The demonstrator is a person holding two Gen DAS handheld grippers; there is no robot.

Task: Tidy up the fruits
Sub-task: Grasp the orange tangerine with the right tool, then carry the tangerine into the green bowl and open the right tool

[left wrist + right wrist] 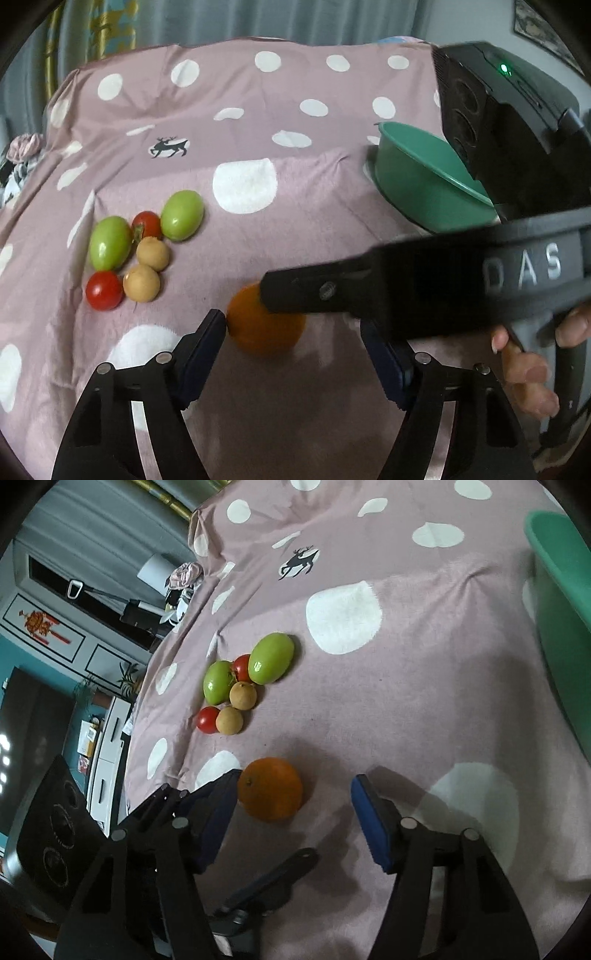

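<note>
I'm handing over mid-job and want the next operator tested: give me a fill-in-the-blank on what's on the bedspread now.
1. The fruit between the right gripper pads is the ____.
2. The cluster holds two green fruits, two tan fruits and two ____ cherry tomatoes.
3. The empty-looking container at the right is a ____ bowl.
4. The animal printed on the bedspread is a ____.

Missing words: orange; red; green; deer

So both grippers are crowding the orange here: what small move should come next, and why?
Probably shift the right gripper a little toward the orange, then close. Its jaws stand open, with the orange against one of them and clear cloth before the other. The left gripper is also open at the same fruit, so it should likely back off. The green bowl sits beyond.
</note>
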